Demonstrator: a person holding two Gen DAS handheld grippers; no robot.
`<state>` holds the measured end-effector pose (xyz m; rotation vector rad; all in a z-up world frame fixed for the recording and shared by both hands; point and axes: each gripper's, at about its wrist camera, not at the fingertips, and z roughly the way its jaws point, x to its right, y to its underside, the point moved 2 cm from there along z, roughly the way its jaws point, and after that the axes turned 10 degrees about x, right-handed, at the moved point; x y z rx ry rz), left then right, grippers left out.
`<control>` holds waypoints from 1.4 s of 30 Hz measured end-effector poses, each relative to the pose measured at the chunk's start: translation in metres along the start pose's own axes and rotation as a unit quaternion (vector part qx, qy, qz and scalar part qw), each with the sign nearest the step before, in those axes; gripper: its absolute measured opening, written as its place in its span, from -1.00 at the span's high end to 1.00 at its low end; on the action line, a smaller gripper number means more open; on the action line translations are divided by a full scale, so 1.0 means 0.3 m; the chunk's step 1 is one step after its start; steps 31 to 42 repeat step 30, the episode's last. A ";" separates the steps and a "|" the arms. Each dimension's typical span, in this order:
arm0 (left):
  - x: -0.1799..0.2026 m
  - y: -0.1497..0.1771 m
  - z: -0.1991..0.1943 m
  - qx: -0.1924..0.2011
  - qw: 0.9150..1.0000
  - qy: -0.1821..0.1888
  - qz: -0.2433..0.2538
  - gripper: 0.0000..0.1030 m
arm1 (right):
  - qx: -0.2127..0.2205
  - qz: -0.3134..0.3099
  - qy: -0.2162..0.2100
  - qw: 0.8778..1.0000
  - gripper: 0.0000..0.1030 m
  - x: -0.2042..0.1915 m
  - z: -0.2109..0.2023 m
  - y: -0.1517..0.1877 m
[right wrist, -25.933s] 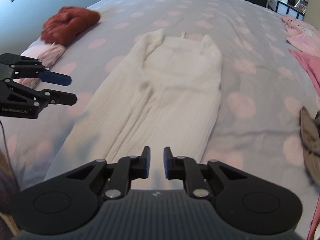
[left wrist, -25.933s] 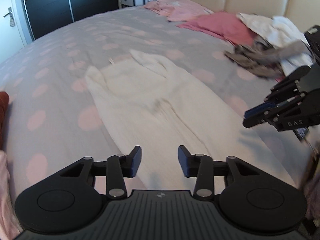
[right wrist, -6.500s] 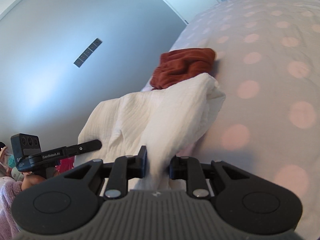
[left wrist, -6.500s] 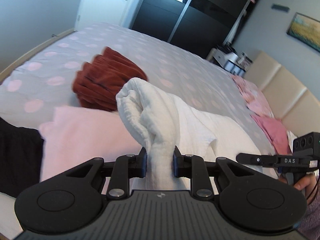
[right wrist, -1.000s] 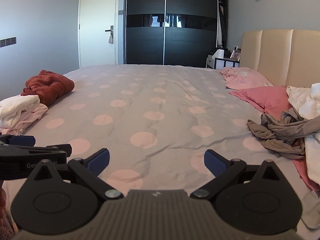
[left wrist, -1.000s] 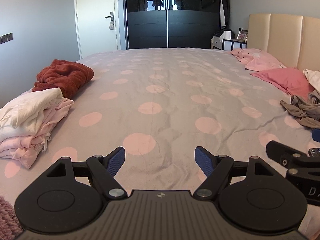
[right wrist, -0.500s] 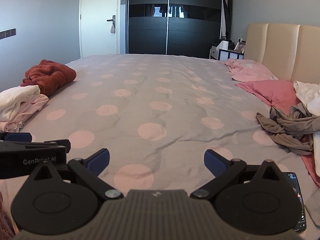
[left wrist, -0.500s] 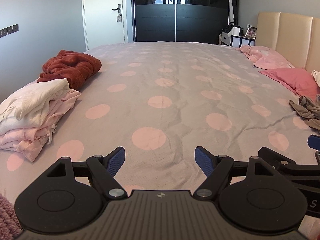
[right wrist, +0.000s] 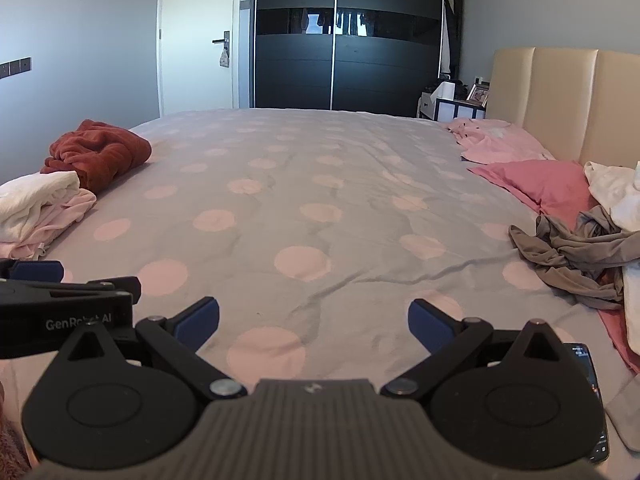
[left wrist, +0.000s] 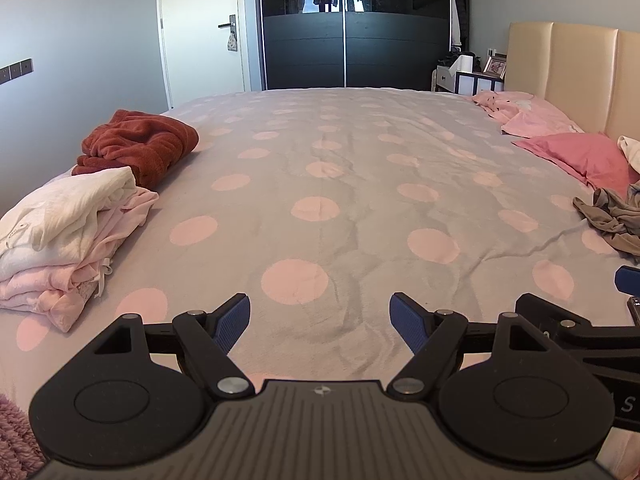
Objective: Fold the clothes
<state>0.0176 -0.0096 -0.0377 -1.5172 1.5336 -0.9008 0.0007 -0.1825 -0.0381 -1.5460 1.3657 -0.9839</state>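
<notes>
We hold both jaws wide open and empty: the folded stack (left wrist: pixel 68 236) looks done, the grey garment (right wrist: pixel 572 252) remains.

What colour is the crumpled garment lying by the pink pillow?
Grey-brown, plain with no pattern: the crumpled garment shows best in the right wrist view.

Soft matt cloth bedspread (left wrist: pixel 344 216), fuzzy rust towel (left wrist: pixel 136 148), glossy black wardrobe (right wrist: pixel 348 40), padded headboard (right wrist: pixel 560 92).
</notes>
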 end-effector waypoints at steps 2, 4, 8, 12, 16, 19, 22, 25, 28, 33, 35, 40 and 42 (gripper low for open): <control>0.002 0.000 0.000 0.000 1.000 0.000 0.001 -0.48 | -0.001 0.001 0.000 1.000 -0.97 -0.001 -0.001 0.001; 0.004 0.000 -0.001 0.000 1.000 0.000 0.001 -0.48 | -0.002 0.001 0.000 1.000 -0.97 0.000 -0.003 0.003; 0.008 0.001 -0.002 -0.001 1.000 -0.001 0.002 -0.48 | -0.004 0.003 0.001 1.000 -0.97 0.004 -0.006 0.003; 0.012 0.002 -0.004 -0.002 1.000 -0.001 0.003 -0.48 | -0.002 0.003 0.002 1.000 -0.97 0.005 -0.007 0.001; 0.010 0.004 -0.005 -0.001 1.000 0.000 0.002 -0.48 | 0.000 0.000 0.005 1.000 -0.97 0.003 -0.012 0.002; 0.011 0.002 -0.006 0.000 1.000 0.001 0.002 -0.48 | 0.001 0.000 0.006 1.000 -0.97 0.004 -0.014 0.003; 0.014 0.001 -0.006 0.001 1.000 0.000 0.006 -0.48 | 0.001 0.000 0.007 1.000 -0.97 0.005 -0.018 0.004; 0.016 0.000 -0.008 0.002 1.000 -0.001 0.009 -0.48 | 0.002 -0.001 0.006 1.000 -0.97 0.007 -0.018 0.004; 0.017 0.000 -0.016 0.009 1.000 -0.004 0.011 -0.48 | 0.003 -0.001 0.005 1.000 -0.97 0.009 -0.019 0.003; 0.017 -0.001 -0.020 0.014 1.000 -0.005 0.012 -0.48 | 0.004 0.002 0.003 1.000 -0.97 0.011 -0.021 0.002; 0.017 -0.001 -0.020 0.014 1.000 -0.005 0.012 -0.48 | 0.004 0.002 0.003 1.000 -0.97 0.011 -0.021 0.002; 0.017 -0.001 -0.020 0.014 1.000 -0.005 0.012 -0.48 | 0.004 0.002 0.003 1.000 -0.97 0.011 -0.021 0.002; 0.017 -0.001 -0.020 0.014 1.000 -0.005 0.012 -0.48 | 0.004 0.002 0.003 1.000 -0.97 0.011 -0.021 0.002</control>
